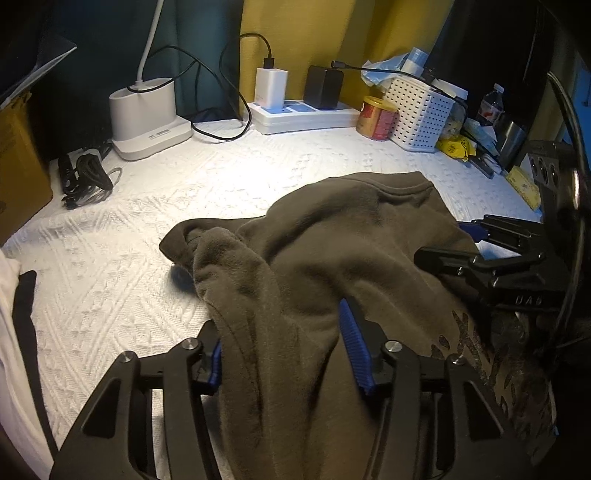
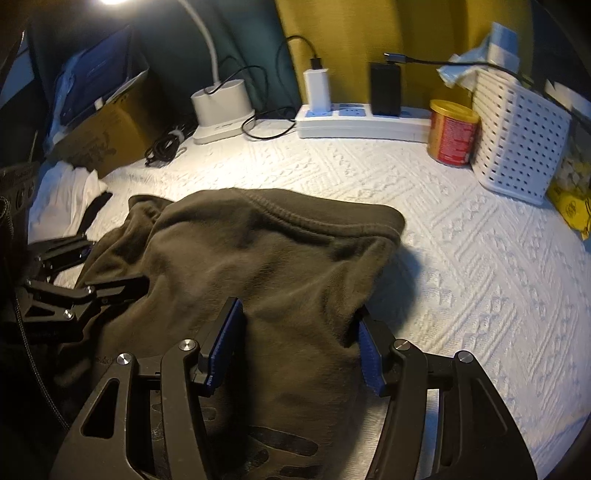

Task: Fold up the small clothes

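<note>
Dim room, one warm source: lamp head blown out at top edge of right wrist view. It pools bright on the white textured cover, washing out the weave near the lamp base. Falloff quick; corners go near black. Dark garment throws a soft shadow to its right. Strong fisheye bending at edges, dark vignette. Slight softness and grain throughout; far-right clutter smeared.

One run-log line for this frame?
step: fold | left gripper: closing around brown garment | right gripper: straddling same garment | surface: white quilt
</note>
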Demonstrator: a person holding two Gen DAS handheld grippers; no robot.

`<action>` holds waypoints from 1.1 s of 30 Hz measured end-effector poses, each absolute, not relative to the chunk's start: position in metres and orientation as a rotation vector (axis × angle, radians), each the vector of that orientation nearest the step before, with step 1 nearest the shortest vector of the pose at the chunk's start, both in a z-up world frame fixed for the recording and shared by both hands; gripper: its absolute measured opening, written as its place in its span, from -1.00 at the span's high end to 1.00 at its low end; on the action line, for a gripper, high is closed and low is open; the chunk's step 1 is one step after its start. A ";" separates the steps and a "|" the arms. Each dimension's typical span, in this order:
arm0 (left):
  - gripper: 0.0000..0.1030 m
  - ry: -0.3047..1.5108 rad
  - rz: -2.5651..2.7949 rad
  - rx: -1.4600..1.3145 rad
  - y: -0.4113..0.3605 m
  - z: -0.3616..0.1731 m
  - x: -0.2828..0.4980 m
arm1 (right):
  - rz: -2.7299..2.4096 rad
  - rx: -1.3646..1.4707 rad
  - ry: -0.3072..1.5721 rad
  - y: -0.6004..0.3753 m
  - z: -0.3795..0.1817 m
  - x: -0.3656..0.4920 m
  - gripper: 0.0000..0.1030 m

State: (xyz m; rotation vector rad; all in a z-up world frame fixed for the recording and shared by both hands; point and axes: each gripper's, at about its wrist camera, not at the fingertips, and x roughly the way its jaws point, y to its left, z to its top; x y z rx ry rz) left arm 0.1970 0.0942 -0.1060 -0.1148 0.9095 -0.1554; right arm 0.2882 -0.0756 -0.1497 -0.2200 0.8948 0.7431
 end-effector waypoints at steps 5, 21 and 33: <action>0.61 0.894 -0.170 -0.148 0.092 -0.106 0.196 | 0.778 -0.237 0.887 -0.069 -0.149 0.285 0.62; 0.71 0.766 -0.179 -0.107 0.080 -0.059 0.167 | 0.749 -0.224 0.703 -0.076 -0.099 0.234 0.66; 0.72 0.695 -0.167 -0.008 0.058 -0.019 0.141 | 0.713 -0.147 0.545 -0.103 -0.058 0.189 0.66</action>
